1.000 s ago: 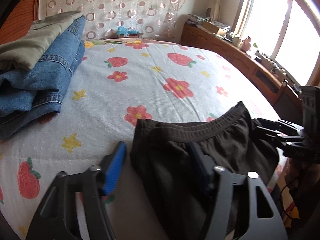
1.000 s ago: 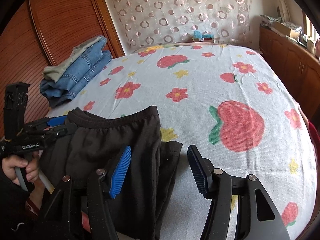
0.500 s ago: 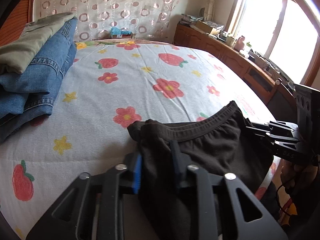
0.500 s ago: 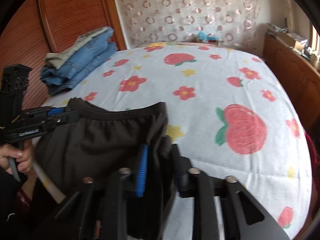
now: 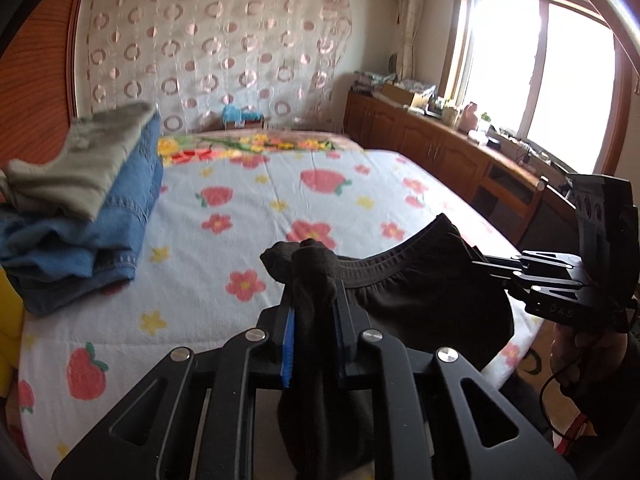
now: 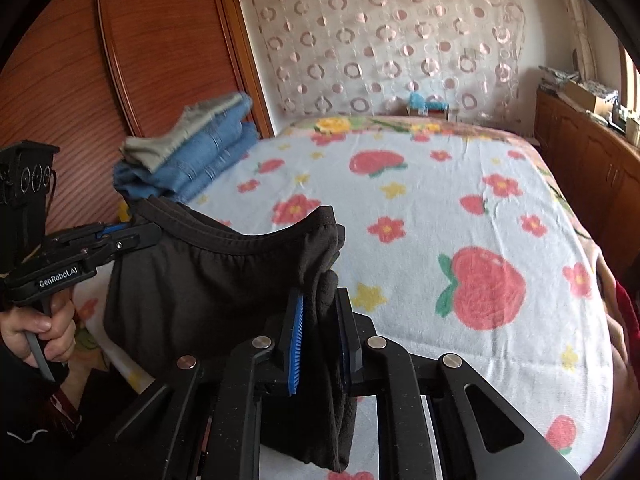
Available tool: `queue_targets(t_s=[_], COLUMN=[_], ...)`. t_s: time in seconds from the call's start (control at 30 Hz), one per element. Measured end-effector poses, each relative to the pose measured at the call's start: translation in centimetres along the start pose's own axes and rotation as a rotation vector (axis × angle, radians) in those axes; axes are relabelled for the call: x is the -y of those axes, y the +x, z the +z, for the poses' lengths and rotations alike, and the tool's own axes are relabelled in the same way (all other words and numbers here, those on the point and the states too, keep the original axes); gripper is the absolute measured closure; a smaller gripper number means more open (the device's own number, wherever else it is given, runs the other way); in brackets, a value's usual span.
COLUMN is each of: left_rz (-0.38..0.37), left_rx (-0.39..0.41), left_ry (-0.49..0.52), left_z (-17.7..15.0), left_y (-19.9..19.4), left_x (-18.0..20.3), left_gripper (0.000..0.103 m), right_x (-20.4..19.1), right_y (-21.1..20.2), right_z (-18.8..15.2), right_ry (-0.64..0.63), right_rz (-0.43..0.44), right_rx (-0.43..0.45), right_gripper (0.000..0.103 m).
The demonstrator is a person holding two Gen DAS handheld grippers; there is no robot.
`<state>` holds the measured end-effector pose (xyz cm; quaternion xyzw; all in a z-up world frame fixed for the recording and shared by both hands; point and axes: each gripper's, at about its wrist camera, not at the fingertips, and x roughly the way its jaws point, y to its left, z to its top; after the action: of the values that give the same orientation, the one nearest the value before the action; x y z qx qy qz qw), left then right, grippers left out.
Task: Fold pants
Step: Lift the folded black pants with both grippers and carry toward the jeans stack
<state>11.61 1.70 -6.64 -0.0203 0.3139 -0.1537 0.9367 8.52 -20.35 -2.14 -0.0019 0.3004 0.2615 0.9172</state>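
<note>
Your left claw [image 5: 314,320] is clamped on one bunched waistband corner of the dark pants [image 5: 420,292]. Your right claw [image 6: 320,320] is pinched tight on the opposite corner. The waistband sags between the two claws, with the pants hanging over the near edge of the bed [image 5: 240,216]. Folded jeans [image 5: 120,216] under a grey-green garment [image 5: 80,168] sit on the bed's far left.

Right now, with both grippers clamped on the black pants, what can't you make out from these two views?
- Pant legs: in both views the black pants drop below the frame, behind the left gripper and right gripper.
- How many layers each pair of jaws pinches: bunched cloth hides it.
- Folded stack: blurred, so the number of garments is unclear.
- Sideboard clutter: too small, backlit by the window.
</note>
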Motion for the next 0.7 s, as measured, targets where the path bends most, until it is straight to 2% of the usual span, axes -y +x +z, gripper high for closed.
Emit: queue_targets(t_s=[0.17, 0.7], left_rz=[0.011, 0.007], left_rx=[0.032, 0.138], left_ry=[0.014, 0.04], left_z=[0.8, 4.9], left_y=[-0.4, -3.7], left_x=[0.3, 1.1], left_gripper=[0.093, 0.093], right_x=[-0.6, -1.3], right_y=[-1.2, -2.8], right_z=[0.6, 2.9], right_ry=[-0.036, -0.098], right_rz=[-0.012, -0.027], right_rx=[0.042, 0.138], right_gripper=[0.089, 0.089])
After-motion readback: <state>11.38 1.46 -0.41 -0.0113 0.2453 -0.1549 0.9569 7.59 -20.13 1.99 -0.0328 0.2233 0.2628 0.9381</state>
